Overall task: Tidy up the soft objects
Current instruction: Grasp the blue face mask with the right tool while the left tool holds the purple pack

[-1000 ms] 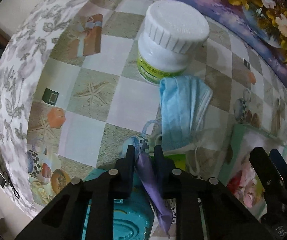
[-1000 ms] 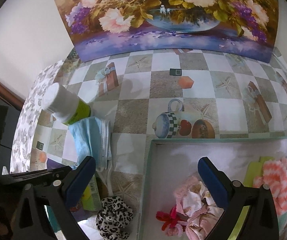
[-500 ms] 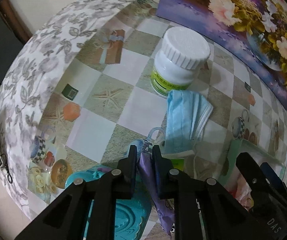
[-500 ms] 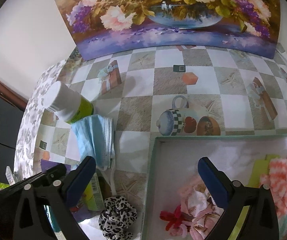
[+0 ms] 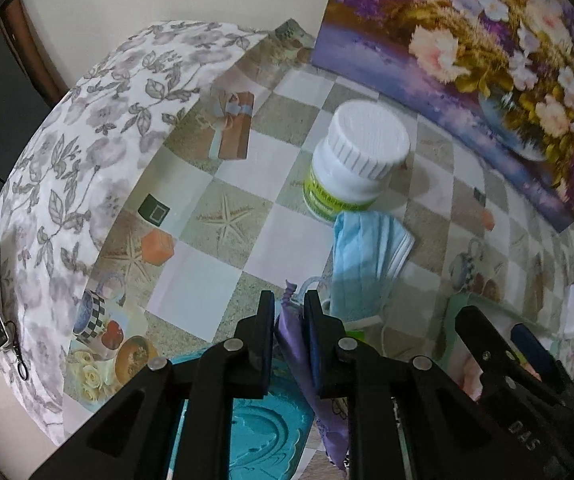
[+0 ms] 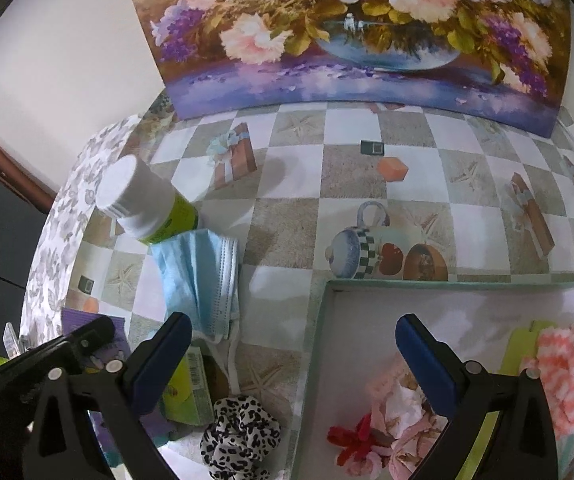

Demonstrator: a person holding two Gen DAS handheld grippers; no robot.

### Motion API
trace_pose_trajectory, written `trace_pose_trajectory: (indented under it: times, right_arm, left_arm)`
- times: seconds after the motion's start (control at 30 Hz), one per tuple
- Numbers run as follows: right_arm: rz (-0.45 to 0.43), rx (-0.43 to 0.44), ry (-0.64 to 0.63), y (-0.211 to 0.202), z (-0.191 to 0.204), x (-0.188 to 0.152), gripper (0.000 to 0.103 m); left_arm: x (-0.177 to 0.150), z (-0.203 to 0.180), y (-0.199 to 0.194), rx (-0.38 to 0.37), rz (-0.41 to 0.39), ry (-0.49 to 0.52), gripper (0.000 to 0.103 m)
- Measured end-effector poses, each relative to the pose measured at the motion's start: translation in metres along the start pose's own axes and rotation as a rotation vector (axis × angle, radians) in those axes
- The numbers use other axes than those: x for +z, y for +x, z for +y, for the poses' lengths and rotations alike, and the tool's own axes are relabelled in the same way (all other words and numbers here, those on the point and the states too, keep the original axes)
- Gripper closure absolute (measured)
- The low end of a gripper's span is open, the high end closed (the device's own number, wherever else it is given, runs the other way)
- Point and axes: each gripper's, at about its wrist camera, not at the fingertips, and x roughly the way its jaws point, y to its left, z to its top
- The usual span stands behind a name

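Item, as we log it: a purple cloth (image 5: 291, 332), thin and limp, pinched between the pressed-together left tongs (image 5: 289, 312); it hangs with its long axis running down from the tips toward the camera, over a teal embossed object (image 5: 263, 432) we cannot identify further. The destination, in our judgement, is the mint-rimmed white tray (image 6: 447, 285), which lies to the right of the left tongs and directly under the right tongs (image 6: 293, 344); these stand spread wide and hold nothing. The coming move therefore turns on carrying the cloth rightward over the tray's near-left rim, past the blue surgical mask (image 5: 367, 256) and a green carton (image 6: 189, 384) that sit between. Already in the tray: a pink floral cloth bundle (image 6: 399, 404), a red bow clip (image 6: 351, 440), a coral zigzag knit cloth (image 6: 567, 372). Still out on the checked worktop (image 6: 351, 128): the mask, its long axis running front to back and its far end touching a white screw-cap bottle (image 5: 359, 160), and a leopard-print scrunchie (image 6: 239, 432) just left of the tray, nearer the right tongs. Writing: "DAS" moulded on the right tongs' arm (image 5: 523, 436) as seen from the left wrist view; the bottle's green label (image 5: 327, 200) and the carton's barcode panel carry print too small for us to read
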Motion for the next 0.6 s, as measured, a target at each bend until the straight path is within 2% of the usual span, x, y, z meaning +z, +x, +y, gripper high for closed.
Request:
trace_pose_trajectory:
  times: [0.17,0.5,0.6]
  right_arm:
    - [-0.036,-0.006,-0.006,-0.003,0.003,0.002,0.000]
    - [-0.026,0.034,-0.104,0.015,0.036,-0.007,0.000]
    - [-0.031,0.050,-0.133,0.019,0.046,-0.009,0.005]
  left_arm:
    - [0.009,0.012,-0.009,-0.034,-0.030,-0.039,0.088]
    - [0.015,0.044,-0.008,-0.061,-0.047,-0.142,0.088]
    - [0.018,0.053,-0.010,-0.064,-0.062,-0.180,0.088]
